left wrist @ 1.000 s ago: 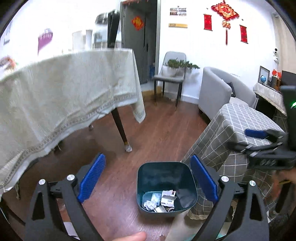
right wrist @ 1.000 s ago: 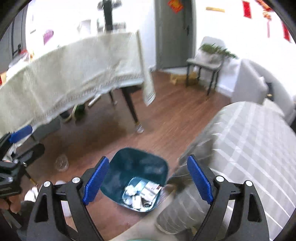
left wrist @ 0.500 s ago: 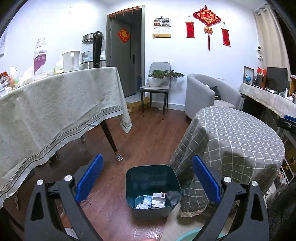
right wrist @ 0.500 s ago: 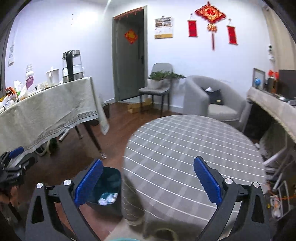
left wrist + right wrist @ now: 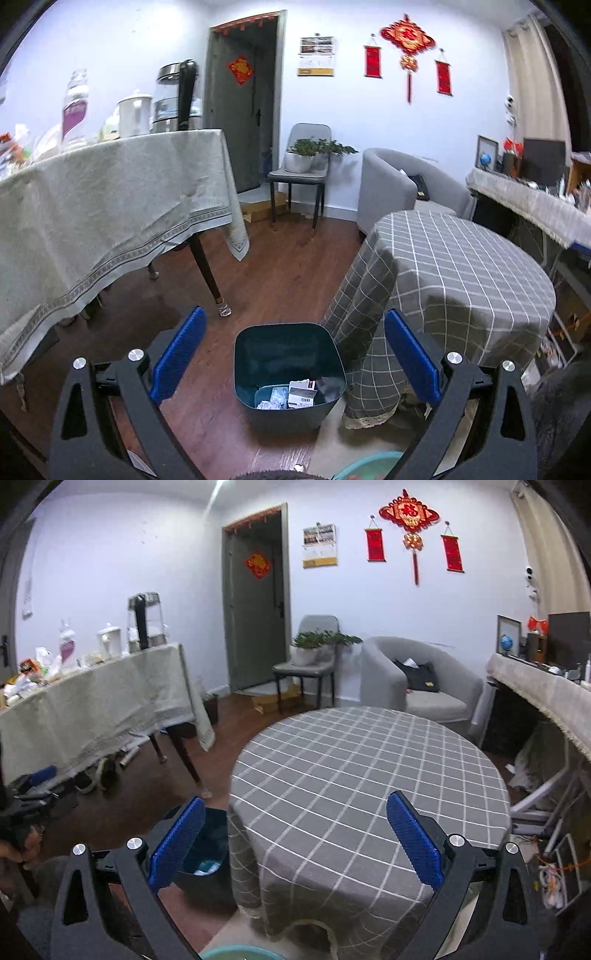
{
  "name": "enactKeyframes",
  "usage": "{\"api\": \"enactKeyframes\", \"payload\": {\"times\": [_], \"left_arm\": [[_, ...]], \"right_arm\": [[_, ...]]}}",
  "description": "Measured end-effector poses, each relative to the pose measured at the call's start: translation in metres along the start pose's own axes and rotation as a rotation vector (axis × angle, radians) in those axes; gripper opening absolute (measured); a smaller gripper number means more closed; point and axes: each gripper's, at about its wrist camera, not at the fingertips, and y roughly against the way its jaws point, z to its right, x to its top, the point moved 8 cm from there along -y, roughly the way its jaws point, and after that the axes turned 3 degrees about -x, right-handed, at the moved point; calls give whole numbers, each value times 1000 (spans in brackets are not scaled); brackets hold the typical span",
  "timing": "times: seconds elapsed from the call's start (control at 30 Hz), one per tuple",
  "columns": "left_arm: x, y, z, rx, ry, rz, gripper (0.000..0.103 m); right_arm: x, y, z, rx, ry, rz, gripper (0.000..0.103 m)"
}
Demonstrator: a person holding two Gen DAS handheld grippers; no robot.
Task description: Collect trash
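The bin (image 5: 290,373) stands on the floor (image 5: 284,273) just beside the round table (image 5: 458,273), and paper scraps and a small white box (image 5: 302,394) lie in its bottom; the box carries a dark printed patch too small to read. A second ago both claws looked down into the bin; now both are raised and level, so the whole room shows, and the right view has swung over the checked table top (image 5: 369,775), which shows no litter. I judge the last piece dropped and the collecting at or near its end, unless trash remains on the long table (image 5: 92,701), whose far end is crowded with packets, a bottle (image 5: 74,107) with a purple label and a kettle (image 5: 177,96); none of that print is legible. The left claw (image 5: 291,354) is spread wide and holds nothing; the right claw (image 5: 295,842) is likewise wide and bare. Red hangings (image 5: 410,528) on the wall bear a gold character, blurred.
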Motion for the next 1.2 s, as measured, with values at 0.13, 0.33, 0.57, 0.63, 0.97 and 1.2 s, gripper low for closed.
{"api": "enactKeyframes", "payload": {"times": [0.13, 0.33, 0.57, 0.63, 0.97, 1.2], "left_arm": [[-3, -3, 9, -2, -44, -20, 99], [-5, -5, 9, 0, -48, -25, 99], [-6, -7, 9, 6, -52, -33, 99], [-6, -7, 8, 7, -49, -34, 99], [-7, -8, 3, 3, -28, -40, 99], [-7, -8, 3, 2, -25, -40, 99]], "right_arm": [[1, 5, -6, 5, 23, 28, 99], [2, 5, -6, 19, 11, 28, 100], [1, 6, -2, 22, 2, 31, 100], [1, 6, -2, 24, -1, 29, 99], [1, 7, -2, 24, -3, 26, 100], [1, 7, -2, 22, -1, 25, 100]]}}
